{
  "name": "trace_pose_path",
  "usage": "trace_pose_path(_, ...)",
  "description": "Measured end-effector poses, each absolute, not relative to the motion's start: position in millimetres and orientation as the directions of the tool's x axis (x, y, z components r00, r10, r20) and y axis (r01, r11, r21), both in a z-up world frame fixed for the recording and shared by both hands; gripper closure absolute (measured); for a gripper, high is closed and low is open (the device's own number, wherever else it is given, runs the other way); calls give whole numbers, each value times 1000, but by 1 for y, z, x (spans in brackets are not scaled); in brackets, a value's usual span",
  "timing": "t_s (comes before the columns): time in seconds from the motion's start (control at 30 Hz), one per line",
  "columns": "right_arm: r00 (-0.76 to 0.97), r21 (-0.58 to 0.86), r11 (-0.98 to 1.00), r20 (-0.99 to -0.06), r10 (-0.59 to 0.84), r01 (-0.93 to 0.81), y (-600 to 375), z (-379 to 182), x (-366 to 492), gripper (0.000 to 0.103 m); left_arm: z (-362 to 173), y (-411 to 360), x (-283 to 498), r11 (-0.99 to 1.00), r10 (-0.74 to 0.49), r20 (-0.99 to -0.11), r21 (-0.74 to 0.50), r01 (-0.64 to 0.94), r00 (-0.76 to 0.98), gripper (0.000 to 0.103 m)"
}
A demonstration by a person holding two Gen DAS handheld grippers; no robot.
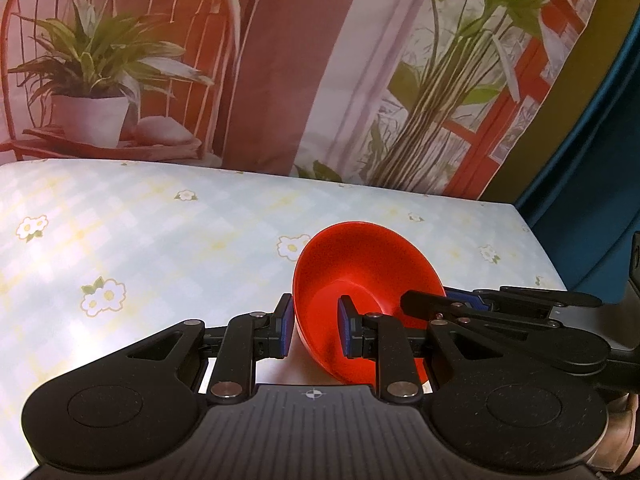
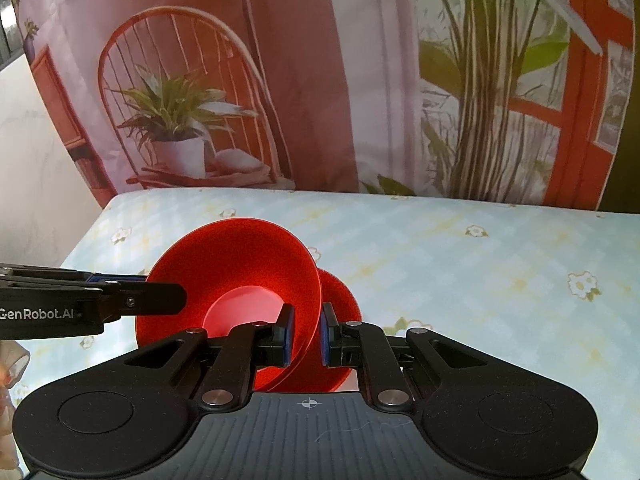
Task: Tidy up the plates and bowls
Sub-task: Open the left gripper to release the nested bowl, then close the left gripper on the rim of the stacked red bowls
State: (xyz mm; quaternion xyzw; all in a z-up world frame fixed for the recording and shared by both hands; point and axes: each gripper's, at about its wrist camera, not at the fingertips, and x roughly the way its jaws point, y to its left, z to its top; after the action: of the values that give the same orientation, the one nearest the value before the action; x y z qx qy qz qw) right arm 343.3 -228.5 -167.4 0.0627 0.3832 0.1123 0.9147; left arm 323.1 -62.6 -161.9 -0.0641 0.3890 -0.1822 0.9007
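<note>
A red bowl (image 1: pixel 360 276) is held above the table, tilted, with its mouth turned to the left in the left wrist view. My left gripper (image 1: pixel 316 330) has its blue pads on either side of the bowl's near wall, gripping it. My right gripper (image 2: pixel 306 336) pinches the opposite side of the same bowl (image 2: pixel 236 272) from the other direction. In the right wrist view the bowl's base (image 2: pixel 340 300) bulges behind the rim. Each gripper shows in the other's view: the right (image 1: pixel 460 306) and the left (image 2: pixel 140 292).
The table (image 1: pixel 160 248) has a pale blue and yellow checked cloth with white flowers. Behind it hangs a printed backdrop (image 1: pixel 280 60) of a chair, potted plants and a red window. The table's right edge (image 1: pixel 536 236) drops to a dark blue surface.
</note>
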Motion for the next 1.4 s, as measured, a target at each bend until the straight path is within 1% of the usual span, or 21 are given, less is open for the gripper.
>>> trace_pose_path(0.5, 684, 188, 975, -696, 220, -122, -246, -179, 346, 91, -182, -81, 335, 923, -381, -712, -251, 292, 590, 78)
trace_pose_path(0.67, 692, 170, 976, -689, 215, -134, -244, -178, 344, 88, -182, -81, 335, 929, -365, -714, -237, 285, 597, 78)
trace_pose_path(0.77, 699, 165, 977, -683, 211, -134, -245, -178, 343, 84, -181, -84, 334, 935, -348, -719, -222, 275, 602, 77)
trace_pose_path(0.83, 702, 166, 977, -680, 210, -132, -246, -177, 342, 83, -181, -82, 334, 938, -343, -720, -224, 266, 603, 76)
trace_pose_path(0.9, 705, 165, 978, -678, 208, -130, -248, -177, 341, 83, -180, -81, 334, 939, -339, -718, -223, 261, 608, 70)
trace_pose_path(0.97, 706, 164, 979, -678, 203, -124, -250, -178, 339, 83, -180, -81, 333, 941, -335, -716, -220, 258, 612, 67)
trace_pose_path(1.13, 703, 170, 980, -685, 194, -104, -256, -183, 338, 81, -183, -84, 334, 940, -336, -722, -216, 265, 605, 67)
trace_pose_path(1.23, 699, 177, 979, -688, 193, -97, -258, -186, 338, 79, -185, -85, 337, 940, -335, -727, -214, 266, 599, 66)
trace_pose_path(1.4, 692, 189, 978, -694, 198, -91, -259, -191, 339, 77, -189, -86, 340, 940, -333, -735, -214, 264, 591, 63)
